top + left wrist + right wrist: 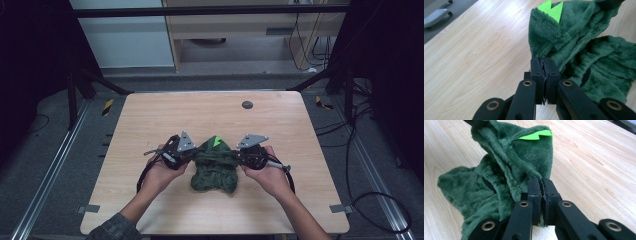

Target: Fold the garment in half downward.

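High view shows a dark green plush garment (216, 170) lying near the middle of the wooden counter (150, 120), somewhat toward the person's edge, with its bright green spikes (216, 141) at the end that points to the far edge. Left tool (189, 156) has its jaws pressed together on a fold at the garment's left side, and the left gripper view shows the plush pinched right at the tips of the jaws. Right tool (241, 158) pinches the opposite side the same way, its jaws closed on a fold of the fabric beside the spiked hood (534, 152).
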### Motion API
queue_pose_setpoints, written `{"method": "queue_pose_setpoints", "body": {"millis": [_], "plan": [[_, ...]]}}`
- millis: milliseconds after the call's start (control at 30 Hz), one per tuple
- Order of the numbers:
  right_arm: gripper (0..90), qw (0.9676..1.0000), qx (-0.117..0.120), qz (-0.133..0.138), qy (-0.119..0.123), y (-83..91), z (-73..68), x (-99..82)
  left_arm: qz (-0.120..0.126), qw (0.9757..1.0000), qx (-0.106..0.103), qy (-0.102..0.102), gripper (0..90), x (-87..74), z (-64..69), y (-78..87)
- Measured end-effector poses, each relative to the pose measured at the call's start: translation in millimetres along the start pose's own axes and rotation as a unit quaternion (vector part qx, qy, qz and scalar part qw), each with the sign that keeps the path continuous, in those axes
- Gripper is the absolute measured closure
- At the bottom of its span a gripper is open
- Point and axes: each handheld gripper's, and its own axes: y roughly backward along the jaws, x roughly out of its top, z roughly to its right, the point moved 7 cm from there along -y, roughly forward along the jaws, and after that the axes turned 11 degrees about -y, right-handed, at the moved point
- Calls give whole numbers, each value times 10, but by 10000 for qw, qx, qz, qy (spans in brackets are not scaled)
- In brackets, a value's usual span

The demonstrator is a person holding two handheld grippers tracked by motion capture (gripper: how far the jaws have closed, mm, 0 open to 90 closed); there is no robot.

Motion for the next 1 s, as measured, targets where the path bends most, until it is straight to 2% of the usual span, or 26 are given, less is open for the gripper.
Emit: {"method": "queue_pose_setpoints", "body": {"millis": [33,100,167,467,1000], "plan": [[864,10000,-11,-10,17,-7,-14,-31,20,10000,-8,22,879,-5,10,3],[863,10000,-7,-9,43,-14,-19,-47,-43,10000,14,-76,878,-26,28,-2],[863,10000,-14,-8,44,-20,-28,-74,-10,10000,-19,-18,879,-45,53,-11],[858,9999,-19,-10,133,-23,-85,-152,-13,10000,15,-47,878,-150,143,-40],[831,9995,42,-72,321,-21,-241,-338,64,10000,-69,-15,874,-309,328,-78]]}}
